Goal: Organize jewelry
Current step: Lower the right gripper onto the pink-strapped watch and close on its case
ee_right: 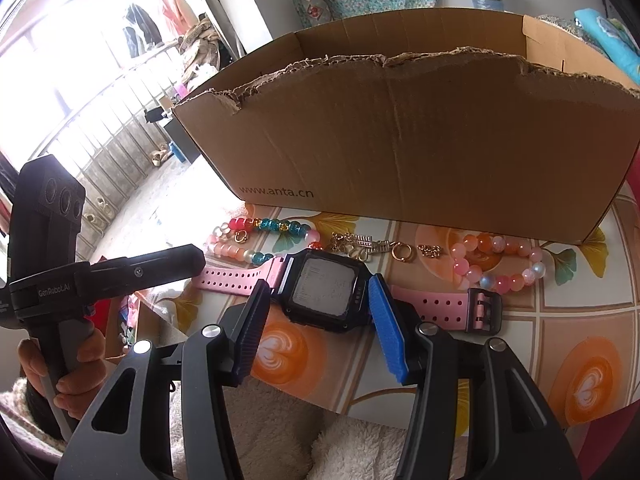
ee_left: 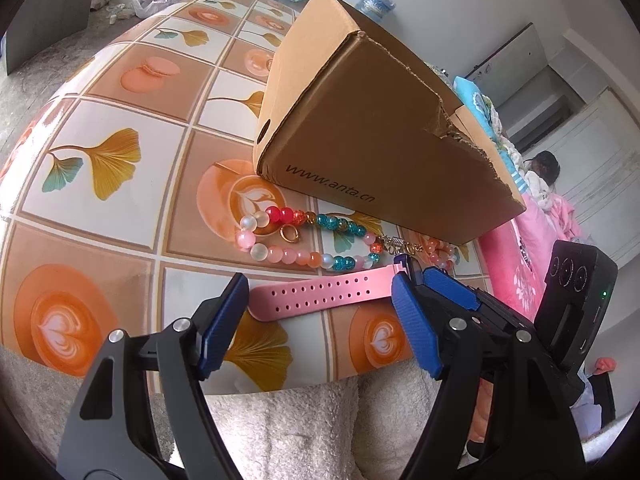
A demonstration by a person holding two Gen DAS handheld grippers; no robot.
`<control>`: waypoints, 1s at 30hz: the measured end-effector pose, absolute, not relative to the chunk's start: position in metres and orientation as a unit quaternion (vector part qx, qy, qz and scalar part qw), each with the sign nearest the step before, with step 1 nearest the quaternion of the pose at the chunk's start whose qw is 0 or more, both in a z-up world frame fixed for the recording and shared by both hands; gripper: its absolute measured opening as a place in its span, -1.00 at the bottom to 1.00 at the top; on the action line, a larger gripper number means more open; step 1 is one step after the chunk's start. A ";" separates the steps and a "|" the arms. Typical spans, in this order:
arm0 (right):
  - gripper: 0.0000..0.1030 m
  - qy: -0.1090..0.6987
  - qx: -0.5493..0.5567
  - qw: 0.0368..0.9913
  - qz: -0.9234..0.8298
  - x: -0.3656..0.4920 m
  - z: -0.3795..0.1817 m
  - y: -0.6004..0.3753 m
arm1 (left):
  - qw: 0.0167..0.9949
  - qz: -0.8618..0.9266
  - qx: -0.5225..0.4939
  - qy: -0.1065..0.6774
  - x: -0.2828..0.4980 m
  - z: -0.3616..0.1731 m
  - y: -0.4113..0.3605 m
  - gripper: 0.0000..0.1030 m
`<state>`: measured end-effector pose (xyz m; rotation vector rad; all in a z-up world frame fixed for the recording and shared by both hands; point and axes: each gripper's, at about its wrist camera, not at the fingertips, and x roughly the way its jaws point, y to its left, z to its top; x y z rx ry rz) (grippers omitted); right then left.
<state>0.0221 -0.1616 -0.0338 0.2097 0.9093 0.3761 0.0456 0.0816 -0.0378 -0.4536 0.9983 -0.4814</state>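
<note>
Your right gripper (ee_right: 320, 312) jaws clamped on the watch (ee_right: 326, 290) face at the near edge of the worktop (ee_right: 560, 320), your left gripper (ee_left: 320, 316) jaws apart astride its pink strap (ee_left: 320, 292), bead bracelets (ee_right: 260, 236) and box (ee_right: 400, 140) just beyond.
</note>
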 end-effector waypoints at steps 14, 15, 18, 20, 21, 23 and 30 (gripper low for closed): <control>-0.02 0.430 0.068 0.886 0.158 0.020 -0.025 -0.157 | 0.842 -0.206 -0.164 0.470 0.035 -0.034 0.076 0.35; -0.02 0.432 0.068 0.886 0.157 0.021 -0.025 -0.156 | 0.844 -0.204 -0.156 0.470 0.035 -0.033 0.076 0.35; -0.02 0.435 0.059 0.886 0.152 0.018 -0.031 -0.151 | 0.848 -0.198 -0.135 0.472 0.031 -0.030 0.074 0.35; -0.02 0.433 0.048 0.888 0.150 0.016 -0.031 -0.147 | 0.846 -0.194 -0.129 0.480 0.029 -0.030 0.073 0.35; -0.02 0.432 0.047 0.888 0.149 0.016 -0.031 -0.146 | 0.844 -0.193 -0.130 0.483 0.028 -0.030 0.073 0.35; -0.02 0.432 0.048 0.888 0.148 0.015 -0.031 -0.145 | 0.841 -0.192 -0.130 0.489 0.027 -0.032 0.071 0.35; -0.02 0.434 0.067 0.884 0.160 0.013 -0.034 -0.145 | 0.850 -0.178 -0.090 0.488 0.026 -0.034 0.053 0.45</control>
